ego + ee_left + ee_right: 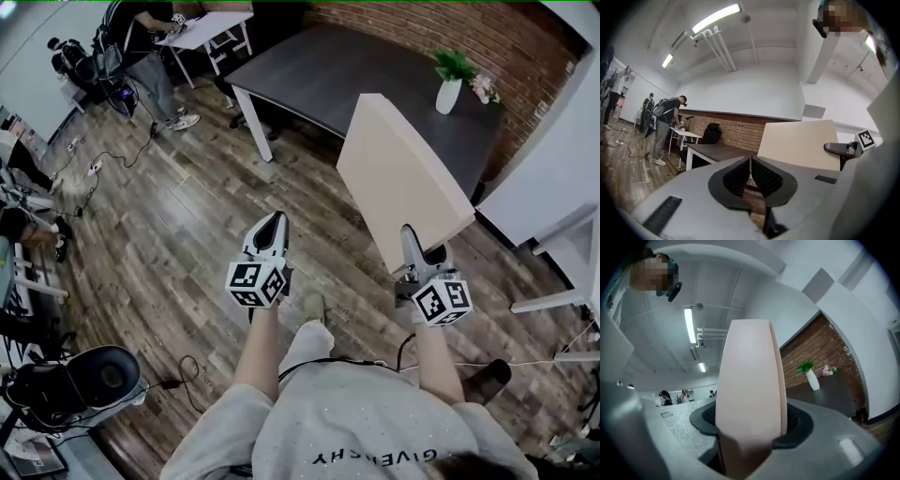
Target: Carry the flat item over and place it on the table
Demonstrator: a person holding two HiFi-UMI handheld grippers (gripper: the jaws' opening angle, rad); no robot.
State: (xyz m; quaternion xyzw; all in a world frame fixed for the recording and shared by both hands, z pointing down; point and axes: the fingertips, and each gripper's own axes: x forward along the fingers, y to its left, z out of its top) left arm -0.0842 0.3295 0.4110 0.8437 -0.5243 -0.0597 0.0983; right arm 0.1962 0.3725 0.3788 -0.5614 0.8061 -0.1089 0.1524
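The right gripper (422,251) is gripping the flat beige board (398,178) by its lower edge. Its jaws are pressing on both faces, and the board is standing on edge, rising up and forward out of them. In the right gripper view the board is filling the gap between the jaws, seen edge-on.

The left gripper (272,225) is holding nothing, and its jaws are sitting closed together. The board is standing off to this gripper's right, apart from it.

Ahead of both grippers a dark worktop (319,75) is standing against a brick wall (441,28). In the head view the board's top is overlapping the worktop's near edge. A white vase (448,94) with a green plant is sitting on the worktop, beyond the right gripper and just right of the board. Wooden floor (187,234) is lying below both grippers.
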